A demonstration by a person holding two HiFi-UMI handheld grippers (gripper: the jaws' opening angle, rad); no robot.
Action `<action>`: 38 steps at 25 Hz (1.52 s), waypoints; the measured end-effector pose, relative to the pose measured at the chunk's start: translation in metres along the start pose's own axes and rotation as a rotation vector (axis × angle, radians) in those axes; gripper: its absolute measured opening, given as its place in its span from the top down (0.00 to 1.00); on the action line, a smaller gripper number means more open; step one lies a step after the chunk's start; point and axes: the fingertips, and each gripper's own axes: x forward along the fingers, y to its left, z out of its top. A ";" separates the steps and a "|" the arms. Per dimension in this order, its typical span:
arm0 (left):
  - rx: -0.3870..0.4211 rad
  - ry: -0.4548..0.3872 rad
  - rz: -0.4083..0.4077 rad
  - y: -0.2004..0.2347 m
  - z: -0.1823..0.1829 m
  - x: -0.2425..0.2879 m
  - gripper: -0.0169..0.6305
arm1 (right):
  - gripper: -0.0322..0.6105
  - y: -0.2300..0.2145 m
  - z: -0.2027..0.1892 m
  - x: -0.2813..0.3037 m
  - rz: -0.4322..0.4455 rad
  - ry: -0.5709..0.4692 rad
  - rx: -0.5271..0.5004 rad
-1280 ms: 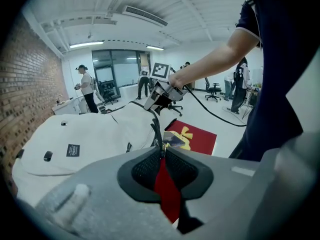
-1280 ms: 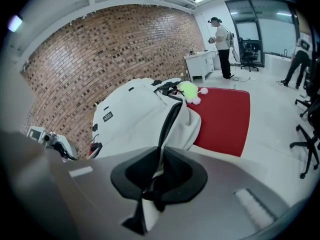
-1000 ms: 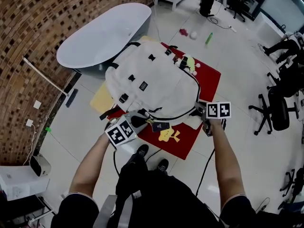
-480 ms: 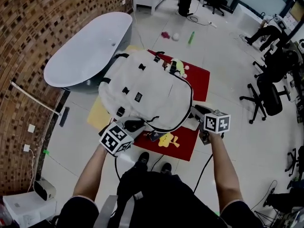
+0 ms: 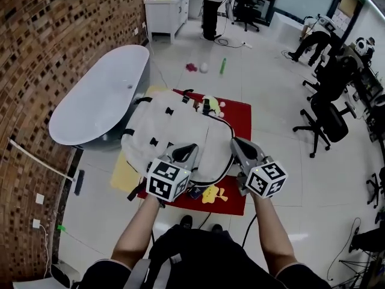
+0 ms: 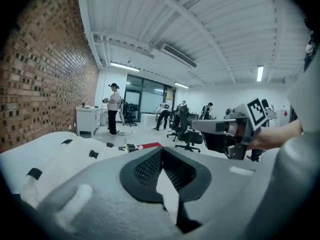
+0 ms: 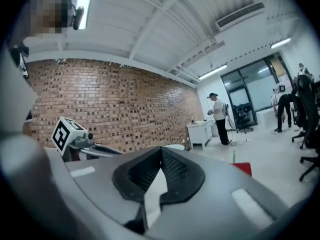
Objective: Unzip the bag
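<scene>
Seen from above, a person stands on a pale tiled floor holding a gripper in each hand. The left gripper point(image 5: 185, 152) and the right gripper point(image 5: 239, 148) are held level, side by side and well apart, above the near edge of a white backpack point(image 5: 174, 131). Each gripper's own view shows its two dark ribbed jaws pressed together with nothing between them, and neither touches the bag. The backpack lies flat on a red mat point(image 5: 240, 116) just beyond the person's black shoes point(image 5: 183, 221). It has small black buckles across its top, and a dark zip line point(image 5: 227, 161) curves round its right and near edges. Nothing of what is inside the bag can be seen. A yellow-green soft toy point(image 5: 209, 104) lies at the far end of the bag, a yellow shape point(image 5: 212, 194) rests on the mat's near edge, and a pale yellow cloth point(image 5: 125, 173) shows under the bag's left side. Just left of the bag stands a long white bathtub point(image 5: 99, 98), its inside smooth and white, set beside a brick wall point(image 5: 48, 47). On the floor beyond the mat lie a pink object point(image 5: 191, 67), a white ball point(image 5: 203, 68) and a green bottle point(image 5: 222, 65).
</scene>
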 end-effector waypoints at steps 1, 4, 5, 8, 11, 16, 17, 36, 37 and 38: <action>0.002 -0.009 0.000 -0.003 0.005 0.003 0.97 | 0.94 0.008 0.006 -0.001 0.005 -0.016 -0.025; 0.019 -0.022 -0.009 -0.012 0.015 0.007 0.97 | 0.94 0.028 0.016 -0.004 0.002 -0.041 -0.083; 0.037 -0.017 -0.007 -0.015 0.017 0.008 0.97 | 0.94 0.033 0.017 -0.004 -0.006 -0.038 -0.103; 0.089 -0.011 -0.006 -0.019 0.026 0.010 0.97 | 0.94 0.042 0.021 -0.006 -0.026 -0.044 -0.128; 0.093 -0.029 -0.024 -0.022 0.036 0.009 0.97 | 0.94 0.042 0.029 -0.010 -0.048 -0.092 -0.090; 0.113 -0.040 -0.057 -0.029 0.041 0.007 0.97 | 0.94 0.045 0.038 -0.015 -0.057 -0.115 -0.090; 0.118 -0.038 -0.062 -0.029 0.041 0.008 0.97 | 0.94 0.045 0.039 -0.015 -0.059 -0.114 -0.092; 0.136 -0.034 -0.106 -0.035 0.044 0.011 0.97 | 0.94 0.038 0.042 -0.012 -0.089 -0.118 -0.075; 0.138 -0.033 -0.109 -0.035 0.043 0.011 0.97 | 0.94 0.038 0.041 -0.012 -0.091 -0.118 -0.074; 0.139 -0.032 -0.112 -0.035 0.043 0.011 0.97 | 0.94 0.038 0.041 -0.011 -0.092 -0.119 -0.072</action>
